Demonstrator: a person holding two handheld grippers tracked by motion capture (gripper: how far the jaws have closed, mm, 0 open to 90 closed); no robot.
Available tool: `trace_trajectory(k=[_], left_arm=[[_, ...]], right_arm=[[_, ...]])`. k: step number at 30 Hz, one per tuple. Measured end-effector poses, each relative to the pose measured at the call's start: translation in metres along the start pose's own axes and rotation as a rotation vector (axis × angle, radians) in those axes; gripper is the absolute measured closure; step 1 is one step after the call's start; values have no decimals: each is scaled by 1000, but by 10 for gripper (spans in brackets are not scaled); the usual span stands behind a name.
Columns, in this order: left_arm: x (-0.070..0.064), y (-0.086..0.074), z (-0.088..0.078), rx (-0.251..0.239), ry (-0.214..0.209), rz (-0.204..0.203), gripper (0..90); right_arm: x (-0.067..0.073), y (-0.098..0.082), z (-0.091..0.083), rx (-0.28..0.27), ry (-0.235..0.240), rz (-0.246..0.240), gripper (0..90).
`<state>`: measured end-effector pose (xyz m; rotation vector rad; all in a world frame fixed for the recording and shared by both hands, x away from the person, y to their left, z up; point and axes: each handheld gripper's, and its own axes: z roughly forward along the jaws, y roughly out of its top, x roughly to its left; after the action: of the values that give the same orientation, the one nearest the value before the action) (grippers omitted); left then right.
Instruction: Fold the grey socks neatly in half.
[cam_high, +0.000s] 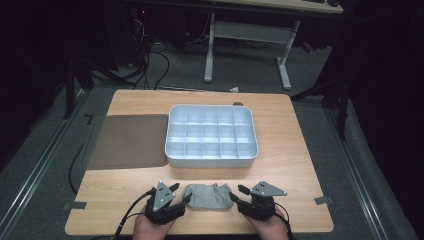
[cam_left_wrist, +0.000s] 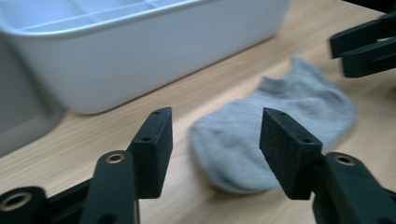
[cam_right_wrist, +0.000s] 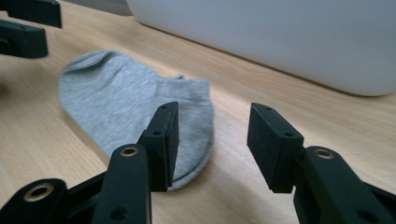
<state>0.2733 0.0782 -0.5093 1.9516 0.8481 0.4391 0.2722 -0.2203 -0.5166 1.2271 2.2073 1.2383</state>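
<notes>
Flanking the grey sock (cam_high: 208, 196), left gripper (cam_high: 181, 194) and right gripper (cam_high: 239, 195) — jaws spread wide, grasping nothing.

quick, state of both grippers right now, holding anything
left gripper: open, holds nothing, at one end of the grey sock.
right gripper: open, holds nothing, at the sock's other end.

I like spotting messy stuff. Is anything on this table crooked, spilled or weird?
Only the grey sock looks untidy: it lies rumpled on the wooden table, between the left gripper and the right gripper. The white box with little compartments sits straight, and nothing looks spilled or broken.
</notes>
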Motion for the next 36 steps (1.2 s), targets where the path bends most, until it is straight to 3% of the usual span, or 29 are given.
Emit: trace_trajectory(k=[3, 4, 6, 9, 12, 19, 32, 36], left_arm=[[-16, 7, 14, 40, -29, 49, 510], [-16, 7, 14, 40, -29, 49, 527], [-28, 14, 28, 74, -39, 92, 551], [-34, 18, 41, 104, -31, 113, 588], [-36, 17, 48, 134, -10, 142, 619], [-38, 5, 51, 172, 11, 159, 635], [-36, -1, 45, 161, -4, 149, 670], [-37, -2, 45, 159, 2, 154, 675]], right_arm=[[5, 0, 3, 14, 13, 3, 530], [5, 0, 3, 14, 13, 3, 530], [9, 2, 5, 10, 14, 1, 516], [14, 3, 7, 10, 2, 4, 542], [20, 2, 13, 49, -30, -5, 558], [20, -4, 22, 133, -51, -20, 515], [13, -7, 15, 129, -3, 32, 525], [14, -9, 10, 111, -2, 24, 537]])
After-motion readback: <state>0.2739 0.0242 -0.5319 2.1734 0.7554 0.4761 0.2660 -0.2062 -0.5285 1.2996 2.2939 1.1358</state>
